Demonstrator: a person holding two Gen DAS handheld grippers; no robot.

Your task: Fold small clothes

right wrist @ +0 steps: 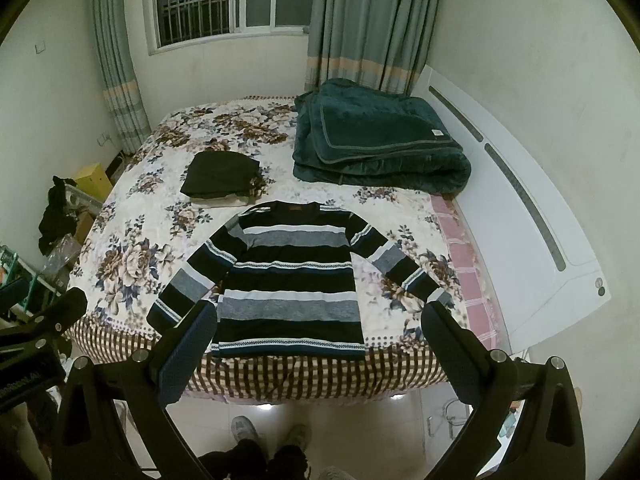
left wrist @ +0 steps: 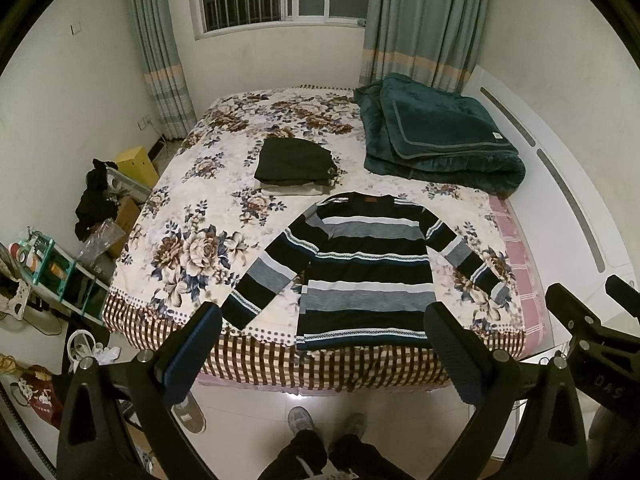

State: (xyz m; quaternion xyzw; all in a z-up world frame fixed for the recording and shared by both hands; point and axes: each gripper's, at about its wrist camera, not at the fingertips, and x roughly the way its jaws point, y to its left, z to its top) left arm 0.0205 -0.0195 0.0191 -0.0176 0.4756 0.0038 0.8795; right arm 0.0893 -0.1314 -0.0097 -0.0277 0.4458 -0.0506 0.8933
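Observation:
A striped black, grey and white sweater (left wrist: 364,276) lies flat on the floral bedspread (left wrist: 192,208) near the bed's front edge, sleeves spread out to both sides. It also shows in the right wrist view (right wrist: 288,276). A folded pile of dark clothes (left wrist: 294,166) sits behind it, also in the right wrist view (right wrist: 222,180). My left gripper (left wrist: 324,320) is open and empty, held in the air above the bed's front edge. My right gripper (right wrist: 316,320) is open and empty at the same height. It also shows at the right of the left wrist view (left wrist: 592,304).
A folded dark green quilt (left wrist: 436,136) lies at the bed's back right by the white headboard (left wrist: 560,184). Clutter, a yellow box (left wrist: 138,166) and a shelf (left wrist: 60,276) stand on the floor at left. The person's feet (left wrist: 326,426) stand on the tiled floor.

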